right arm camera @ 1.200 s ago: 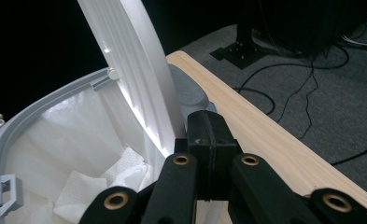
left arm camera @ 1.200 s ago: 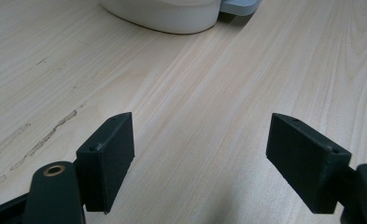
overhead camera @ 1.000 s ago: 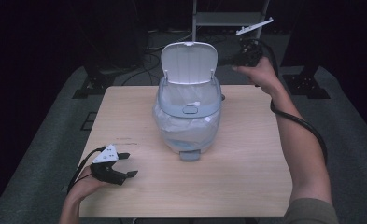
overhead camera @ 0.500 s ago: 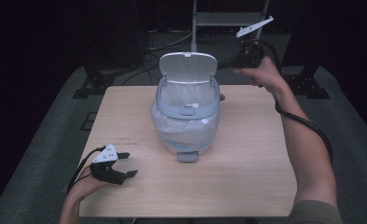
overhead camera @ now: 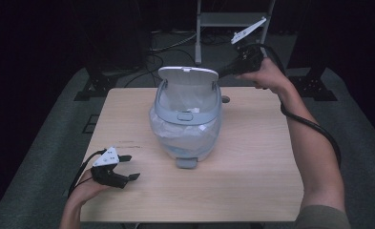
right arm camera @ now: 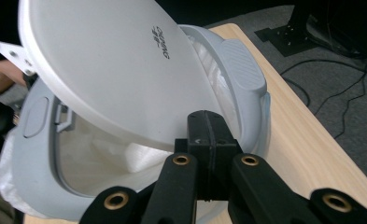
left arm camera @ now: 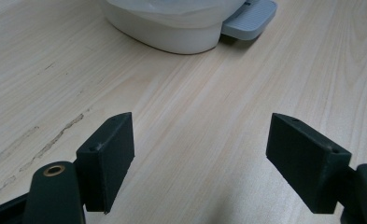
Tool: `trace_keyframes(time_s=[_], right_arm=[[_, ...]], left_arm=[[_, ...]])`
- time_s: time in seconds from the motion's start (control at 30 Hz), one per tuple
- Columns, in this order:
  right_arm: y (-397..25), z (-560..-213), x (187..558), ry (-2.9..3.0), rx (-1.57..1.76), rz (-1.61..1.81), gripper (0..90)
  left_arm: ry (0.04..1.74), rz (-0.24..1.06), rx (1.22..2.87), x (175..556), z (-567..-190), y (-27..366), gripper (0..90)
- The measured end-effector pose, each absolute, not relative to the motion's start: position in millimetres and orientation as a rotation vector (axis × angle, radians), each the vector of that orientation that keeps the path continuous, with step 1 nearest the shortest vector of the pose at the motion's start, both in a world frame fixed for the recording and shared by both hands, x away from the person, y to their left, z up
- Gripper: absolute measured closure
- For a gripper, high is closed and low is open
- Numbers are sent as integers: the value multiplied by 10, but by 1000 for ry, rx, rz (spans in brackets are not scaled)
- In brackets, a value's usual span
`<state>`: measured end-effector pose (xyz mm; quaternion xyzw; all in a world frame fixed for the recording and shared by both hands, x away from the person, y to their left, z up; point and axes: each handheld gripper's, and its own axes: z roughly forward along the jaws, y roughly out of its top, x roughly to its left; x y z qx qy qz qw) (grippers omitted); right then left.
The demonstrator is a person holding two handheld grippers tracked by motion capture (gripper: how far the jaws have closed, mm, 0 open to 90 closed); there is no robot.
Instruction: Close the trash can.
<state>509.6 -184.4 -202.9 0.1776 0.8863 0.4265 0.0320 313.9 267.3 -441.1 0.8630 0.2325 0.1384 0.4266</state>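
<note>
A pale grey pedal bin [overhead camera: 185, 129] with a white plastic liner [right arm camera: 97, 158] stands mid-table. Its white lid [overhead camera: 187, 76] is hinged at the back and leans forward, half lowered over the opening. My right gripper [overhead camera: 222, 73] reaches in from the back right, shut, its tips against the lid's outer face near the rim; in the right gripper view the shut jaws [right arm camera: 209, 135] meet the lid [right arm camera: 111, 70] at its lower edge. My left gripper [overhead camera: 131, 167] rests open on the table at the front left, nothing between its fingers [left arm camera: 200, 158], pointing at the bin's foot pedal [left arm camera: 249, 16].
The wooden table [overhead camera: 252, 157] has bare room in front of and to the right of the bin. A metal stand [overhead camera: 233, 19] and cables lie on the dark floor behind the table. The right gripper's cable [overhead camera: 314, 129] trails along the forearm.
The lid has tipped forward from nearly upright to half lowered. My right gripper has moved down and left with it. The left gripper has stayed put.
</note>
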Motion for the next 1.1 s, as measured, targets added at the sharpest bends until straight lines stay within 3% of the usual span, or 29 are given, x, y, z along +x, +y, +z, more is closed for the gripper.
trace_keyframes(time_s=[0.37, 1.1], right_arm=[[-1548, -1946, 5046, 2754, 435, 1283, 900], [-1211, -2134, 4838, 2861, 300, 1341, 899]], left_arm=[[587, 350, 2140, 3127, -4387, 2702, 227], [589, 345, 2145, 3119, -4393, 2701, 227]])
